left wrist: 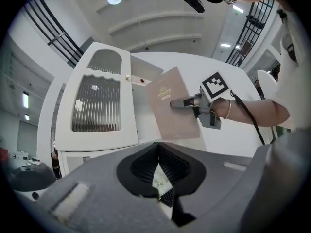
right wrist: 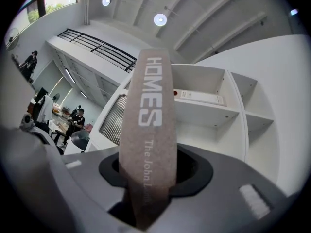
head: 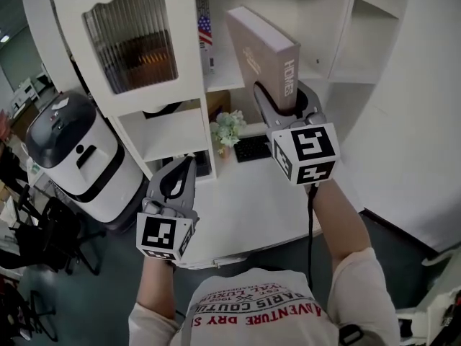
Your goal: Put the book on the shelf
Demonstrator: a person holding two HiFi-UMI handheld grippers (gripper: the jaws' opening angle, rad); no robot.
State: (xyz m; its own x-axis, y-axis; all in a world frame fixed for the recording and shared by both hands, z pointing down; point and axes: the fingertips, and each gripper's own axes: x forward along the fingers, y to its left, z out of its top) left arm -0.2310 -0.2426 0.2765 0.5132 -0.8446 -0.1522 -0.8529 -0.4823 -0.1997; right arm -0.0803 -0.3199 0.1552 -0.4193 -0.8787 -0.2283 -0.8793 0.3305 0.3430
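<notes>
Your right gripper (head: 281, 98) clamps the matte tan, slab-shaped book (head: 261, 49) by its lower end, spine facing you, long axis upright, while your left gripper (head: 178, 181) is closed and empty.

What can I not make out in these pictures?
- Book spine, right gripper view: the subtitle's end is hidden inside the right gripper.
- Cabinet door, head view: ribbed glass blurs what stands behind.
- Flag-marked item, head view: print too small to read.

The left gripper (left wrist: 156, 153) is empty, its jaws meeting at the tips. At one o'clock the right gripper (left wrist: 178, 102) clamps a brown book (left wrist: 167, 118); a white cabinet door (left wrist: 97, 106) stands at ten o'clock.
</notes>
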